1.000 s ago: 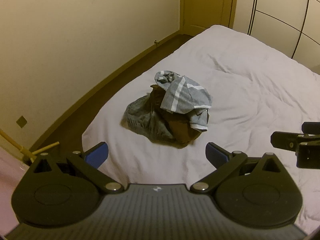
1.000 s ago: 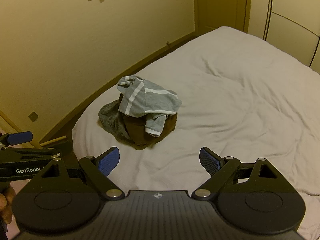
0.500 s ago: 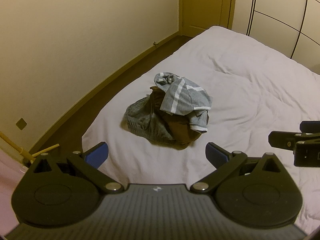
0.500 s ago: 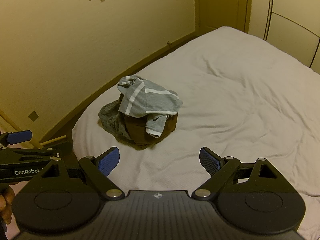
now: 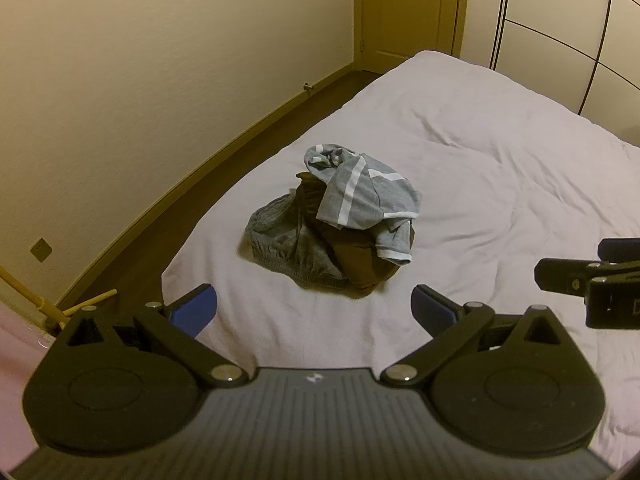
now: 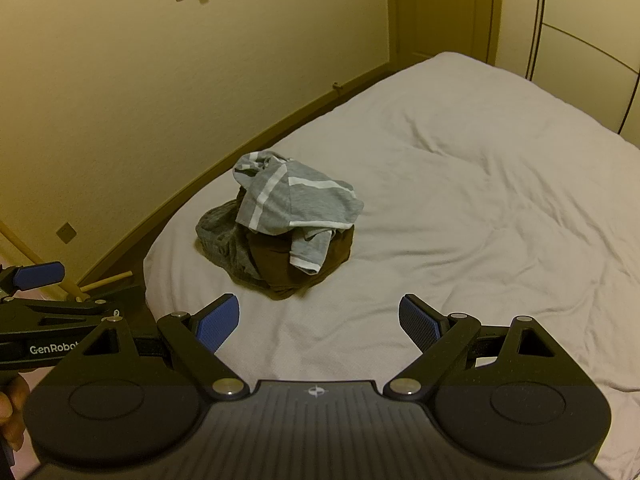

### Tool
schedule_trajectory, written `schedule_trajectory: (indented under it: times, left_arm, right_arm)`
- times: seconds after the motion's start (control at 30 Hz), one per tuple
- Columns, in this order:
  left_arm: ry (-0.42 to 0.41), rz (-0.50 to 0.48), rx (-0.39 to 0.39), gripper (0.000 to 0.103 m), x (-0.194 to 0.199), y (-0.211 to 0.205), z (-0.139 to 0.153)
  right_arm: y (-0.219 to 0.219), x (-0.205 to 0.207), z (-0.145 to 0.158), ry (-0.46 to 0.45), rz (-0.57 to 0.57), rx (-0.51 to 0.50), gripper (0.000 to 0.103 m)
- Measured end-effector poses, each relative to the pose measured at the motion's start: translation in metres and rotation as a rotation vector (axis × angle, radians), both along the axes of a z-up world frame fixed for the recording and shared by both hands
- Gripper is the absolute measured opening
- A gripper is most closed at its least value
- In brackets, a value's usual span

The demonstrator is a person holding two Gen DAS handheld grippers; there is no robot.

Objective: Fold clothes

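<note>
I am looking at a crumpled pile of clothes lying near the bed's corner, a grey white-striped shirt draping over a brown garment and dark grey ribbed knit.

1. the white cotton-like bed sheet looks matt, soft and creased.
2. the light grey jersey shirt with white bands is smooth matt cloth.
3. the darker grey ribbed knit garment looks rougher.
4. the brown cloth garment is dull.
5. the left gripper is matt black plastic with shiny metal rivets; its blue pads look rubbery.
6. the right gripper's blue pads show a fine dotted texture.
</note>
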State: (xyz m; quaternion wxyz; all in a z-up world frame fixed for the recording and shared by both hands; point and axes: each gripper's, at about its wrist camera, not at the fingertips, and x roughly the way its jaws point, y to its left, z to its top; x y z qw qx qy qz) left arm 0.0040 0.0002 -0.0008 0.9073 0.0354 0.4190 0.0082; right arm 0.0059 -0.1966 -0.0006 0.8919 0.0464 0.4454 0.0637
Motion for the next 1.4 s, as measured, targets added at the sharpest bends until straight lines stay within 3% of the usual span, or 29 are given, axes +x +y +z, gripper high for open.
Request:
schedule_trajectory:
  times: [1.4]
  left_arm:
    - [-0.002, 0.006, -0.001, 0.102, -0.0008, 0.0008, -0.0006]
  right_arm:
    - [-0.0018, -0.0013, 0.0026, 0.002, -0.008, 0.0, 0.089]
